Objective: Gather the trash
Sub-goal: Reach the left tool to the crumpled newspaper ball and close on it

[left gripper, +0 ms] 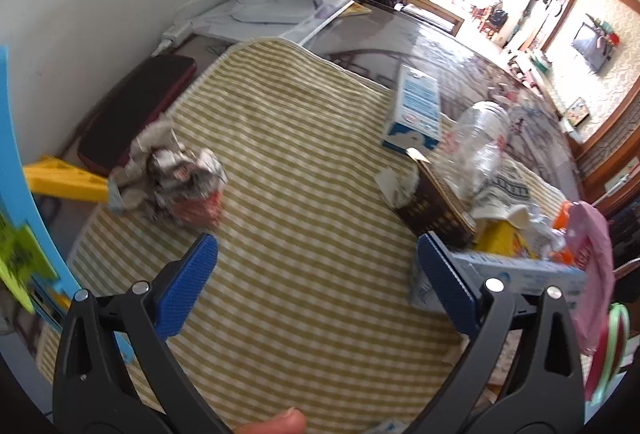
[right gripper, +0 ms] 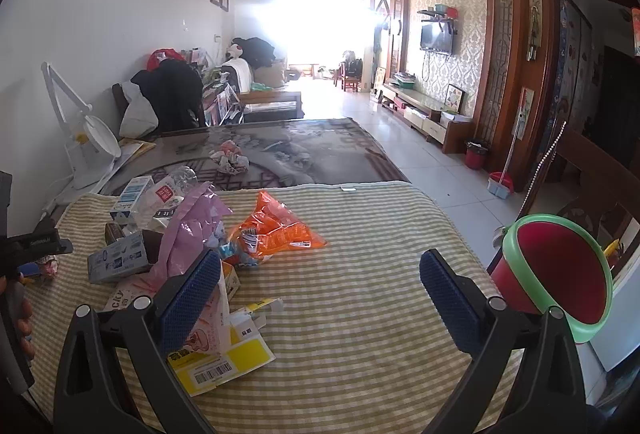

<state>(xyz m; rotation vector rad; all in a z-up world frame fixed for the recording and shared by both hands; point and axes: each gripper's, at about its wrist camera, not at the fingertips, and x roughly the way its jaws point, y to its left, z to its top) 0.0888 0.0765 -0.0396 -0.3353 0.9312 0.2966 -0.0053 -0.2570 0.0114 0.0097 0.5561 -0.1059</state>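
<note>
Right now we hold both grippers wide open and empty above the striped cloth (right gripper: 360, 314) on the tabletop. Our left gripper (left gripper: 316, 274) has bare cloth between its blue pads, and so does our right gripper (right gripper: 320, 298).

The trash lies in two groups. Ahead and to the left of the left gripper sits a crumpled paper wad (left gripper: 176, 177), alone on the cloth and well apart from everything else. Ahead and to its right is the main heap: a blue-and-white carton (left gripper: 416, 109), a clear plastic bottle (left gripper: 480, 145) lying on its side, a dark brown box (left gripper: 436, 209) and a pale flat box (left gripper: 520, 270) just beside the right pad.

From the right gripper, that same heap lies to the left. The yellow flattened box (right gripper: 228, 362) is just beside and partly under its left pad, the orange wrapper (right gripper: 276, 230) is ahead and left, and the pink bag (right gripper: 188, 234) stands further left. The red bin with the green rim (right gripper: 560, 266) is close by on its right side, off the tabletop's edge.

We judge the right gripper the nearer one for the yellow box and the orange wrapper. The wrapper's long axis runs roughly crosswise to the pads, so closing across its narrow width should work, followed by a short swing right to the bin.
</note>
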